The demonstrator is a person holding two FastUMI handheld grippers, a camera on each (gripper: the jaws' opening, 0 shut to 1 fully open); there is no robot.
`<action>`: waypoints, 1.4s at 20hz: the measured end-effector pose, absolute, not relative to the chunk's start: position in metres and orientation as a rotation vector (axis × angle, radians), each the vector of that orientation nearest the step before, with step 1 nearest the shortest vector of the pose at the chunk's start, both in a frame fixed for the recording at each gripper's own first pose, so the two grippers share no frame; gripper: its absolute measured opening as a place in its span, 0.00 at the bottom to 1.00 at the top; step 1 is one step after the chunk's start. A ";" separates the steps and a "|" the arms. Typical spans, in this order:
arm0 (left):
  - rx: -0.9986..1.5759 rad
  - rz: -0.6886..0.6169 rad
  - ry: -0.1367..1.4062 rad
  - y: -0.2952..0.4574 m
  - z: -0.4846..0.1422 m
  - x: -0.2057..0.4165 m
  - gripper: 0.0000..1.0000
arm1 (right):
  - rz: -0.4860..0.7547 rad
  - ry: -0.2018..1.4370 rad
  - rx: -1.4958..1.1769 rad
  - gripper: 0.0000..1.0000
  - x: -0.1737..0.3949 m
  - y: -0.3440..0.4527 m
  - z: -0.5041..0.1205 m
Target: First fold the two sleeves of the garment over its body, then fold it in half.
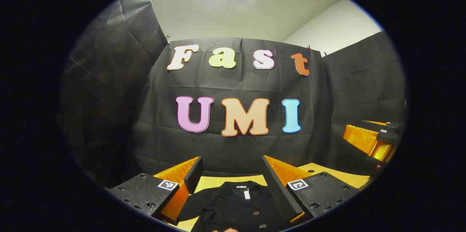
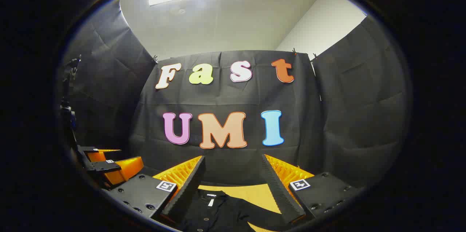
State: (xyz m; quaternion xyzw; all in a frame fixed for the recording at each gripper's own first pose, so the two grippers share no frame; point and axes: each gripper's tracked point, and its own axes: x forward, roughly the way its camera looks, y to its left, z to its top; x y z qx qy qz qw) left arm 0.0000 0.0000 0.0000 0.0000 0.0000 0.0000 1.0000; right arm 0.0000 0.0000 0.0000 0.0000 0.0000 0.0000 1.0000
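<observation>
Left gripper view: the left gripper (image 1: 233, 177) was held above the table (image 1: 327, 172), its two fingers spread wide apart, released, nothing between them. The black garment (image 1: 233, 206) lay flat on the yellow table top below and between the fingers, collar toward the booth wall, a white tag (image 1: 247, 194) at the neck and buttons (image 1: 256, 212) down the front. One sleeve (image 1: 191, 204) ran out toward the left finger. At the right edge the right gripper (image 1: 375, 139) was seen, well apart from the garment; whether its jaws were apart could not be told from here.

Right gripper view: the right gripper (image 2: 233, 177) also stood released, fingers wide apart and clear of the cloth. The garment (image 2: 218, 212) lay low between them, nearer the left finger, with a sleeve (image 2: 260, 217) reaching across the table (image 2: 255, 193) toward the right finger. The left gripper (image 2: 109, 168) appeared at the left edge, raised off the table.
</observation>
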 end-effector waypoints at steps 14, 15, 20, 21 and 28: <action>0.042 0.126 0.009 0.054 -0.007 -0.044 0.92 | 0.087 -0.009 0.004 0.97 -0.026 0.056 -0.019; 0.054 0.129 0.006 0.057 -0.006 -0.046 0.92 | 0.092 -0.005 0.005 0.97 -0.027 0.059 -0.021; 0.049 0.143 0.000 0.066 -0.005 -0.053 0.92 | 0.111 -0.009 0.008 0.97 -0.033 0.068 -0.019; 0.046 0.145 0.000 0.067 -0.005 -0.054 0.92 | 0.111 -0.015 0.006 0.97 -0.033 0.069 -0.016; 0.031 0.143 0.009 0.073 -0.010 -0.053 0.92 | 0.116 -0.038 -0.011 0.96 -0.036 0.078 -0.012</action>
